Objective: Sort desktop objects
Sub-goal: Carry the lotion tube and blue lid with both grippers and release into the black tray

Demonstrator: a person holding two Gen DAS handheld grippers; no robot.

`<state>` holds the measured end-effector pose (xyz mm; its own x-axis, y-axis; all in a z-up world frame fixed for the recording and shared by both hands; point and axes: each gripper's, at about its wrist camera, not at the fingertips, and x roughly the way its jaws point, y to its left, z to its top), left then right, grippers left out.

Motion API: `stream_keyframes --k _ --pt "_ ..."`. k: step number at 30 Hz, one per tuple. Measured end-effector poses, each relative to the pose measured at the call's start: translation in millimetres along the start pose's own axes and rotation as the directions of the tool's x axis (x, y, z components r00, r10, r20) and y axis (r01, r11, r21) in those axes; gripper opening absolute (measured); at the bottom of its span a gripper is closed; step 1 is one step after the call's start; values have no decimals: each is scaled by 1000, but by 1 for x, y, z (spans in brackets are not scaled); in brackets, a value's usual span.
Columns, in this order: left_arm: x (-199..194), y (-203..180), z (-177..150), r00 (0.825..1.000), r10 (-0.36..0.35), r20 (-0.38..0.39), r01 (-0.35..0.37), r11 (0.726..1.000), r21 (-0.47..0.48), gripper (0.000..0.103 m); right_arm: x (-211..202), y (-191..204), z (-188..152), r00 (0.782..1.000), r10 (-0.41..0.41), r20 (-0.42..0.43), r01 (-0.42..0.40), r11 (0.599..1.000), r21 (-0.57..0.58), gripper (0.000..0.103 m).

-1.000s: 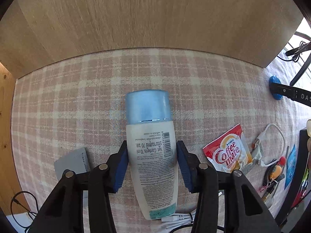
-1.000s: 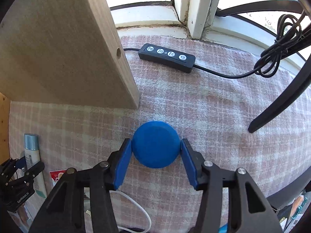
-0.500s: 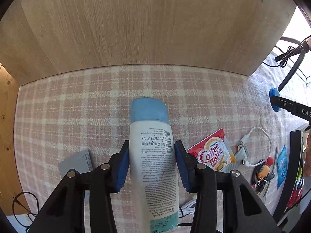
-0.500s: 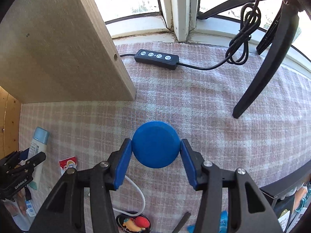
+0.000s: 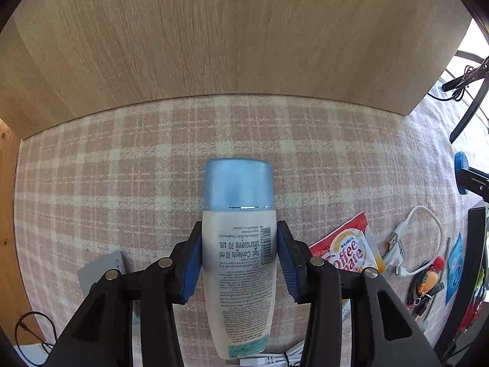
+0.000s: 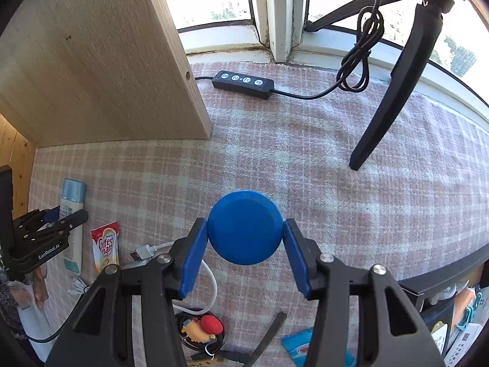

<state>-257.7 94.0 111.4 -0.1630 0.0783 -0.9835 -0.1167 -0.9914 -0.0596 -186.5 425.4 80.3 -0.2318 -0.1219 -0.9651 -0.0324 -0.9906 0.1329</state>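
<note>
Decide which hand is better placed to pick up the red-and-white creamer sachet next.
Neither is free: the left gripper grips the blue-capped white bottle, the right gripper the blue round disc. Left sits nearer the sachet.

Right hand-held gripper (image 6: 246,244) clamps blue round lid (image 6: 245,227) above pink plaid cloth (image 6: 351,202).
</note>
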Motion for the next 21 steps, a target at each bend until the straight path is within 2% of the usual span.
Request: stream_keyframes --k 3,7,11,16,18,21 --pt "-14 -4 -3 1000 -20 16 20 1000 0 43 -12 2 5 1000 11 11 -11 1000 0 49" --pt "-63 2 -1 998 -41 51 40 999 18 43 -33 -22 29 999 32 28 -32 999 -2 49" --pt "-105 -6 -1 995 -63 82 57 996 66 43 -33 -15 44 997 54 54 -54 999 3 49" --pt "-151 -44 -7 987 -121 106 103 982 159 43 -59 -47 23 995 53 81 -56 998 29 49" --pt "-162 -67 -24 983 -146 112 120 969 215 43 -70 -67 11 995 38 89 -42 998 47 49" --pt "-169 -114 -32 973 -205 102 166 940 298 43 -96 -107 -15 995 7 99 -15 996 87 49"
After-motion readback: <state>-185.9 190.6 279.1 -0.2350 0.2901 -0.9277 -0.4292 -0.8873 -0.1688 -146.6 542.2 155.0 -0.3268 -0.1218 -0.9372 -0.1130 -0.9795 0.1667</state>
